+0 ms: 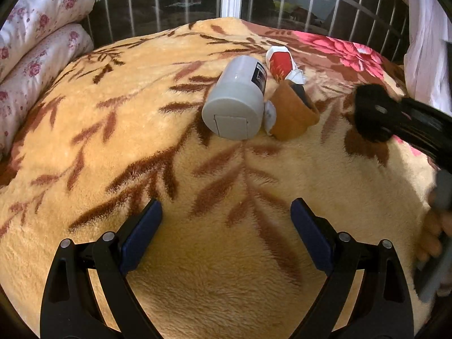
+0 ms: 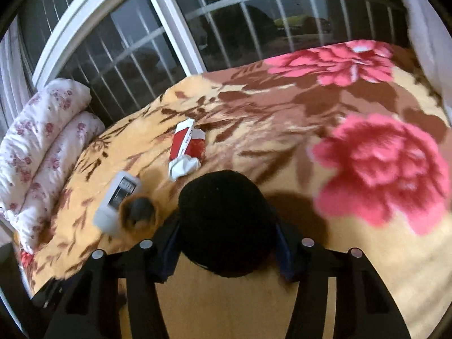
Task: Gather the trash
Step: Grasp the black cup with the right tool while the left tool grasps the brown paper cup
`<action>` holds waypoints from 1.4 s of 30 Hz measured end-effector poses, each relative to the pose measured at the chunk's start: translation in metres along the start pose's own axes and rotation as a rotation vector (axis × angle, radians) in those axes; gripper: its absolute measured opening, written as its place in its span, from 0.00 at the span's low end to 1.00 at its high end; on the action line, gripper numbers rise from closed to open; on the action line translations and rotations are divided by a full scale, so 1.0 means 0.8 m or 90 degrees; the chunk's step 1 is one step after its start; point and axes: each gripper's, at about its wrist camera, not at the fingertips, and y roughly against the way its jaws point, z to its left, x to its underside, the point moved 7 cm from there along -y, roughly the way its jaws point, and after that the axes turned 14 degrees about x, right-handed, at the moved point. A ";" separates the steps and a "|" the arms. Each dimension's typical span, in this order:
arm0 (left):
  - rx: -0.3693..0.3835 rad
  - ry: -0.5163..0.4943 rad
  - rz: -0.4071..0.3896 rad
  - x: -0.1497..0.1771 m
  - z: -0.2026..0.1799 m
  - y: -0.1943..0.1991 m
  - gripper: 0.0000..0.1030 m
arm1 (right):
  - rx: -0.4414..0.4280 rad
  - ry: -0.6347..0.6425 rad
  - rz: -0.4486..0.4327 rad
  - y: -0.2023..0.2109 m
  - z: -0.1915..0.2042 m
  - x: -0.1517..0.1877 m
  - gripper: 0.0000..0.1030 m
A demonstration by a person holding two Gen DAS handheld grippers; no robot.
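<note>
On bed blanket (image 1: 84, 147): one grey canister (image 1: 236, 99), one brown cup (image 1: 295, 114), one red-white wrapper (image 1: 281, 62). Right hand-held gripper (image 2: 226, 243) grips one black fuzzy object (image 2: 226, 220); left hand-held gripper (image 1: 226, 231) wide, empty.

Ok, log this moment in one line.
right gripper: shut on round black fuzzy object | left gripper: open, empty | grey plastic cylinder: on blanket

Warm indoor light on the blanket (image 1: 197, 197); dark window (image 2: 226, 28) at top. Fisheye bending and black vignette at edges. Right-wrist view motion-blurred, hard shadow at centre.
</note>
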 end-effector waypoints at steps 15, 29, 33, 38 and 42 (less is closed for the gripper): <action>0.140 0.033 -0.036 -0.045 -0.047 0.028 0.87 | 0.068 -0.024 -0.010 0.065 -0.123 0.073 0.55; 0.038 -0.014 0.042 -0.100 -0.070 -0.096 0.61 | -0.007 -0.064 -0.024 0.070 -0.129 0.074 0.56; 0.041 0.009 0.026 -0.103 -0.052 -0.096 0.35 | -0.007 -0.065 -0.026 0.070 -0.129 0.074 0.56; 0.085 0.013 -0.009 -0.095 -0.059 -0.064 0.27 | -0.006 -0.072 -0.025 0.070 -0.130 0.074 0.56; 0.098 -0.028 -0.031 -0.072 -0.075 -0.021 0.27 | -0.006 -0.076 -0.020 0.069 -0.131 0.074 0.56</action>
